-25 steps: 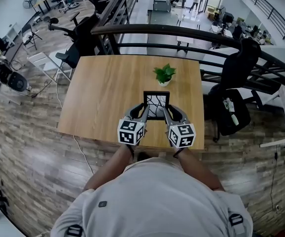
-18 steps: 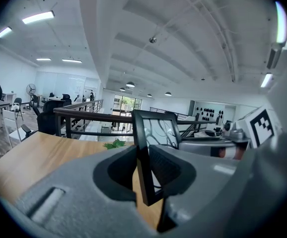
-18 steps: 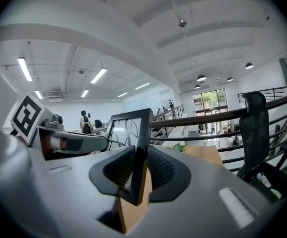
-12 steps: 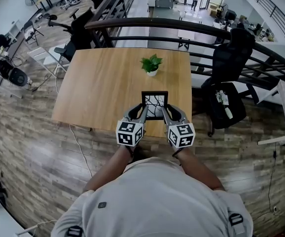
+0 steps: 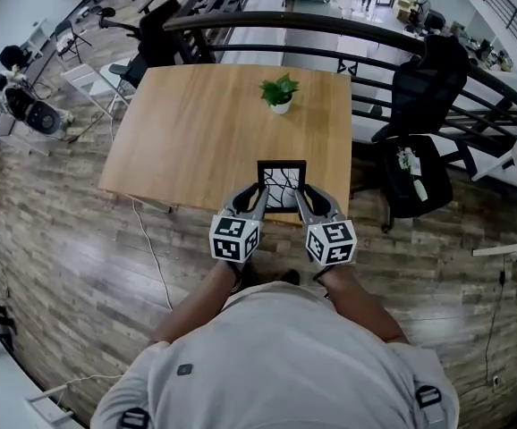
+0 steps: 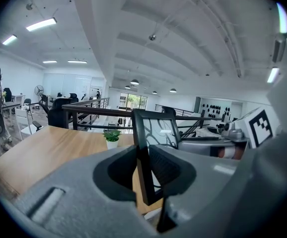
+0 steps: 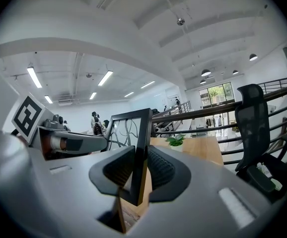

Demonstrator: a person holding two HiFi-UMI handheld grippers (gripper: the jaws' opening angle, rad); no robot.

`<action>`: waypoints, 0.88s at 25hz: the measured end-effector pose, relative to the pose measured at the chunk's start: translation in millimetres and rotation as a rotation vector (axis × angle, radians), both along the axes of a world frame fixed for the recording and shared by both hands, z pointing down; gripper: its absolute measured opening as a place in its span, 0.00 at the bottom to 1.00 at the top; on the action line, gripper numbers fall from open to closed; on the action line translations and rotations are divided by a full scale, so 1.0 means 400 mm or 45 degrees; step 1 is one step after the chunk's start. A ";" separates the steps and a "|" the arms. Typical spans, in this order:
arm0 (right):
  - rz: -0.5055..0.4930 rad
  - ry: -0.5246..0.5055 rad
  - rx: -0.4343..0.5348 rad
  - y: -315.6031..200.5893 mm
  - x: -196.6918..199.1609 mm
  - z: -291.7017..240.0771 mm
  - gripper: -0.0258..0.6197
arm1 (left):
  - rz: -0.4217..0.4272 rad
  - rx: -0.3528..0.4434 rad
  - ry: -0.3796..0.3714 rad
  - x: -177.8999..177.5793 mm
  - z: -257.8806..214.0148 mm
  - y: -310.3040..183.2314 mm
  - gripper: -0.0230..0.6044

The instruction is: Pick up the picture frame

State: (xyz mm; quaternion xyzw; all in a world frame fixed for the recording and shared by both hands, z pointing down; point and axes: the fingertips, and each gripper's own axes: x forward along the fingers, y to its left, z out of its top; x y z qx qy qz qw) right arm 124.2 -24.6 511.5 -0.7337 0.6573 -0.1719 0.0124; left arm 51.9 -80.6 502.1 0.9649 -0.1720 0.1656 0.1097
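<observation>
- Far left, head view: a white folding chair [image 5: 84, 83] stands on the wood-plank floor [image 5: 62, 231], beside the counter's left edge.
- Wooden counter [image 5: 196, 132]: light top, with its far edge against a dark railing [image 5: 348, 29].
- Left tool [image 5: 260, 193]: jaws set narrow and clamped on the left side bar of the picture frame [image 5: 282, 186]. The left gripper view shows both pads pressing the black bar, one on each face.
- Picture frame: black rim around a pale sheet with dark branching lines, held upright between the two tools. In the head view it lies over the counter's near edge. Cannot tell whether its bottom edge touches the wood.
- Potted plant [image 5: 279, 92]: small and green in a white pot, on the counter well behind the frame, towards the far edge.
- Right tool [image 5: 301, 195]: jaws narrow and gripping the frame's right side bar, the pads tight on both faces in the right gripper view.
- Far right: a black office chair [image 5: 424, 88] stands off the counter, by the railing.
</observation>
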 end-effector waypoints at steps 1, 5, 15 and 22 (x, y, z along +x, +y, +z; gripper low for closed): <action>0.003 0.000 0.001 0.007 -0.009 -0.001 0.18 | 0.003 0.001 0.000 -0.009 -0.001 0.007 0.17; 0.038 -0.001 0.009 0.025 -0.039 -0.014 0.18 | 0.039 0.014 0.019 -0.039 -0.021 0.024 0.17; 0.098 0.043 0.027 0.004 -0.227 -0.042 0.18 | 0.088 0.016 0.079 -0.226 -0.042 -0.003 0.16; 0.139 0.063 0.012 -0.017 -0.398 -0.031 0.18 | 0.110 -0.003 0.094 -0.391 -0.025 -0.033 0.16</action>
